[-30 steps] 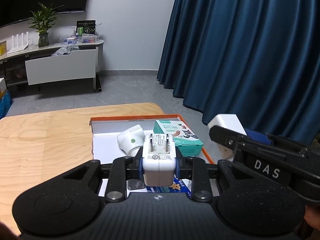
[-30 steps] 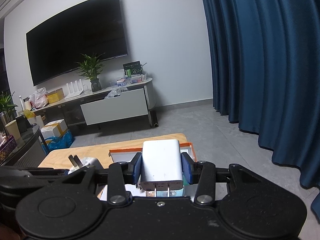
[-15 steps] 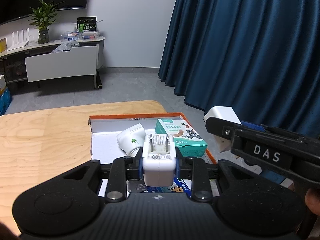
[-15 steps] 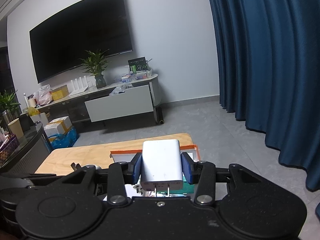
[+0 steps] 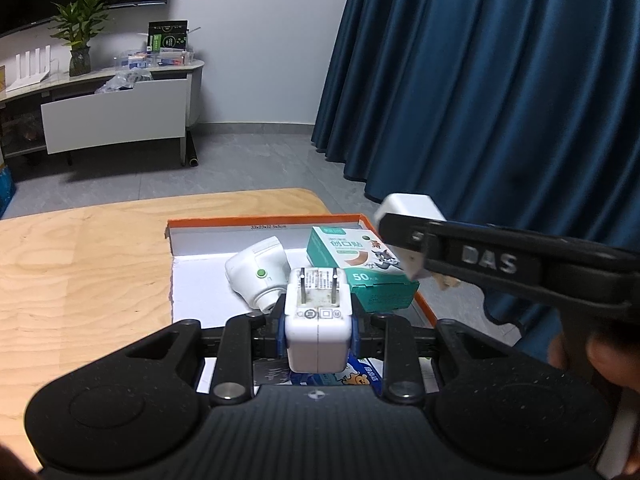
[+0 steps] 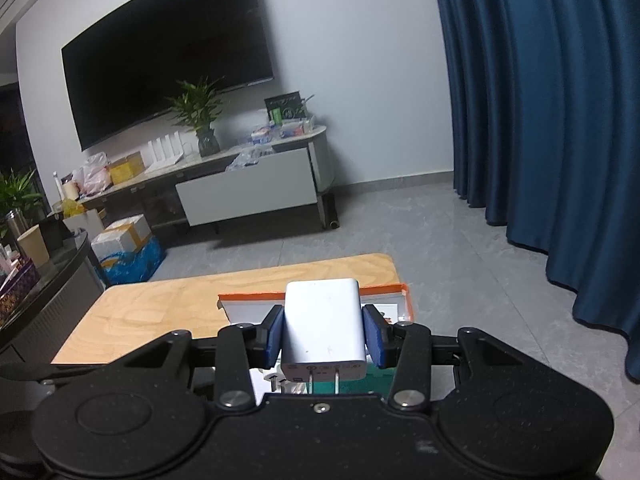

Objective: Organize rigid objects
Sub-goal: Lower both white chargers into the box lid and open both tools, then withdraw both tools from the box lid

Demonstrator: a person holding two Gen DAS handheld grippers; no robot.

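While both hands hover above the orange box (image 5: 264,222), each fingers' grip holds a charger.
My left fingers (image 5: 284,332) clamp the small plug (image 5: 318,320); my right fingers (image 6: 374,338) clamp the white adapter (image 6: 323,322).

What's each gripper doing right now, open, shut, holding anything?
Left gripper: shut on a small charger, prongs up.
Right gripper: shut on a large charger, prongs toward the camera.
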